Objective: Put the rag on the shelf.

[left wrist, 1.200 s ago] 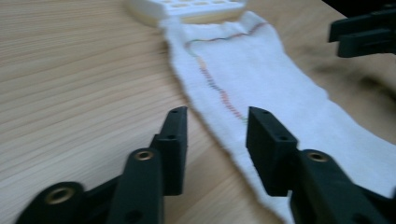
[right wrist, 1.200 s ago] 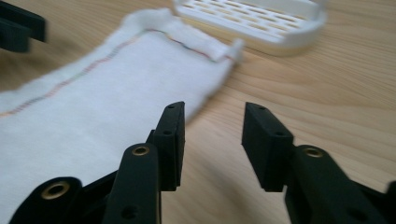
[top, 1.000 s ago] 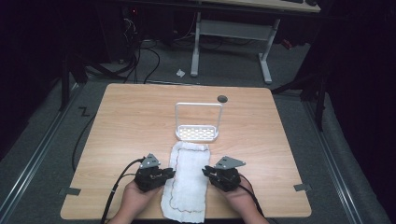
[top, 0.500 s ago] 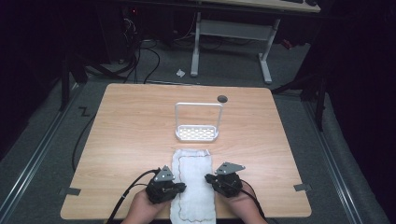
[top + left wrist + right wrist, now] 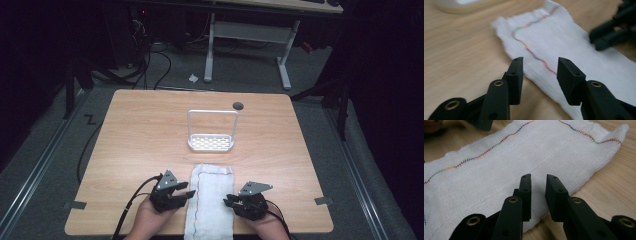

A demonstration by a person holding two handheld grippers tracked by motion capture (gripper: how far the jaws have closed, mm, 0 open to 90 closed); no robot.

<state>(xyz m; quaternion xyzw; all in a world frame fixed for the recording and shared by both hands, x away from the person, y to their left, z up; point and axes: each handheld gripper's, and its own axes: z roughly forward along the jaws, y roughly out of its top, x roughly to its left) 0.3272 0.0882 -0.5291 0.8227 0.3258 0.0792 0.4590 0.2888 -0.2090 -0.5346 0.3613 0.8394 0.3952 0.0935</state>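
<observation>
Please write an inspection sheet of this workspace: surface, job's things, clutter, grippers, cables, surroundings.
Surface: light wooden table, a dark round hole near its far edge.
Job's things: white folded cloth with coloured stitching, lying flat at the near edge.
Clutter: white wire-handled perforated rack behind the cloth.
Grippers: left gripper open, jaws just opened, beside the cloth's edge; right gripper slightly open at the other edge, nothing pinched.
Cables: black cable trailing from the left gripper.
Surroundings: grey floor, white desk frame.
</observation>
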